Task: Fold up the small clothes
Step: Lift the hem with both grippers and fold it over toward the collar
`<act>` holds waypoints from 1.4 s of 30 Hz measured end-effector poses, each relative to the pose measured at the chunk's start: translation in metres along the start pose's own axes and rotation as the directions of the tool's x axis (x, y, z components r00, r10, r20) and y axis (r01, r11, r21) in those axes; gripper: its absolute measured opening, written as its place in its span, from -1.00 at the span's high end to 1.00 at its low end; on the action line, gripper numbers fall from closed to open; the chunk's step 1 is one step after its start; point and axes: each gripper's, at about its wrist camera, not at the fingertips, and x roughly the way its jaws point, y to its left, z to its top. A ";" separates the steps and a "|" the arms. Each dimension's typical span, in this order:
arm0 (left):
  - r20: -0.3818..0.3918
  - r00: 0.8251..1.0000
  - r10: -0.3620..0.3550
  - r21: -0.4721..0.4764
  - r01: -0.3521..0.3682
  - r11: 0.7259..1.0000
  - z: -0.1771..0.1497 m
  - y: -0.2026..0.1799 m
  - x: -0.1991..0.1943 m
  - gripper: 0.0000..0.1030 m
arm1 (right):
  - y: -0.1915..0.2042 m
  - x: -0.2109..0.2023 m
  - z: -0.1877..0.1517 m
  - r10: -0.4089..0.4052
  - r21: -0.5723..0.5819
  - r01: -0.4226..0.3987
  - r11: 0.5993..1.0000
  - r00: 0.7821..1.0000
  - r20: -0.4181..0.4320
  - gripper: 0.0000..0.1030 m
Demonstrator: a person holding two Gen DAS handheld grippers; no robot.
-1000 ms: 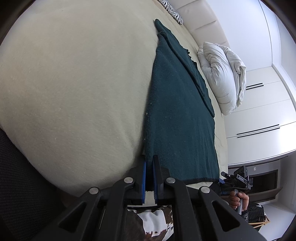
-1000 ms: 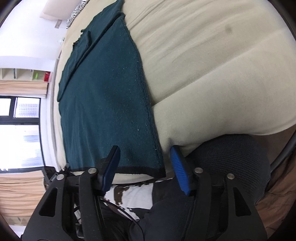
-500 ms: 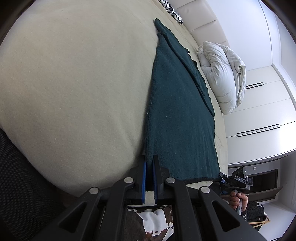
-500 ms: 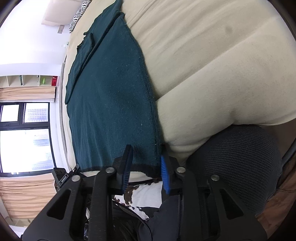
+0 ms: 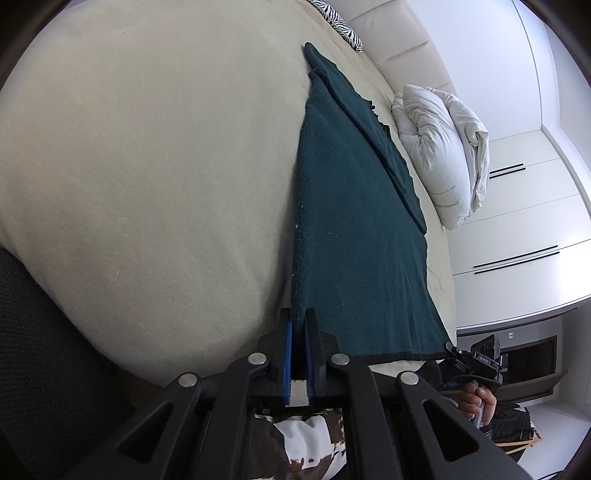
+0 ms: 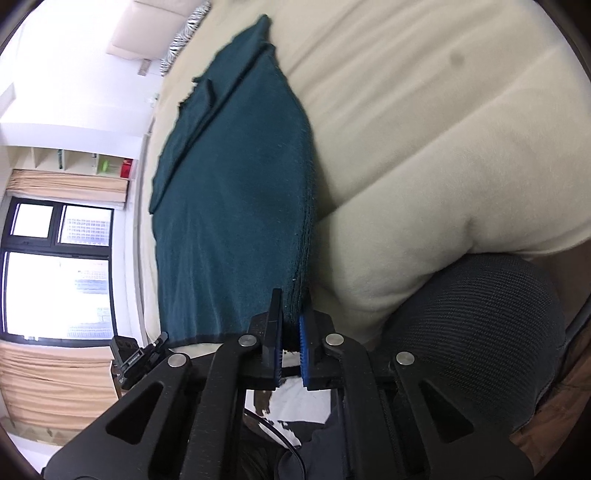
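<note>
Left wrist view: one dark green cloth (image 5: 354, 236) lies spread on a cream bed (image 5: 147, 147), its near hem running along the bed's edge. A second layer of the same cloth is folded over its far side. The left gripper (image 5: 298, 332) is clenched on the cloth's near corner, its two blue pads pressed to the fabric from both sides. At the other near corner, low on the right, the right gripper (image 5: 452, 349) reaches the hem, with one hand (image 5: 476, 400) on its handle. One white pillow (image 5: 443, 158) lies on the bed beyond the cloth, and one zebra-striped cushion (image 5: 341, 22) sits near the headboard. White cupboards (image 5: 524, 229) with two pairs of dark slot handles fill the right side.

Right wrist view: the same single cloth (image 6: 236, 192) stretches away over the bed (image 6: 424, 110). The right gripper (image 6: 291, 314) is clamped on the cloth's near corner, the thick stacked edge caught between its two pads. The left gripper (image 6: 159, 341) shows at the opposite near corner, low on the left. One dark mesh chair (image 6: 480, 332) stands against the bed edge. One window (image 6: 55, 266) with beige curtains fills the left.
</note>
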 end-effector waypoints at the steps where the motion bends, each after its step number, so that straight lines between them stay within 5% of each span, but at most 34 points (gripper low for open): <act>1: 0.004 1.000 -0.009 -0.002 0.009 1.000 0.000 -0.001 -0.002 0.88 | 0.002 -0.002 0.000 0.010 -0.001 -0.010 1.000 1.000 0.011 0.89; 13: 0.067 0.987 -0.148 -0.023 0.150 0.988 0.022 -0.024 -0.029 0.88 | 0.055 -0.020 0.018 0.114 -0.057 -0.108 0.992 0.987 0.116 0.89; 23: 0.139 0.952 -0.273 -0.040 0.281 0.959 0.074 -0.056 -0.038 0.88 | 0.098 -0.019 0.053 0.243 -0.089 -0.231 0.969 0.956 0.164 0.89; 31: 0.206 0.929 -0.307 -0.070 0.327 0.942 0.143 -0.070 -0.028 0.88 | 0.115 -0.014 0.121 0.289 -0.079 -0.278 0.957 0.916 0.278 0.89; 42: 0.252 0.927 -0.279 -0.125 0.317 0.940 0.265 -0.084 0.031 0.88 | 0.140 0.023 0.242 0.213 -0.063 -0.205 0.977 0.902 0.375 0.89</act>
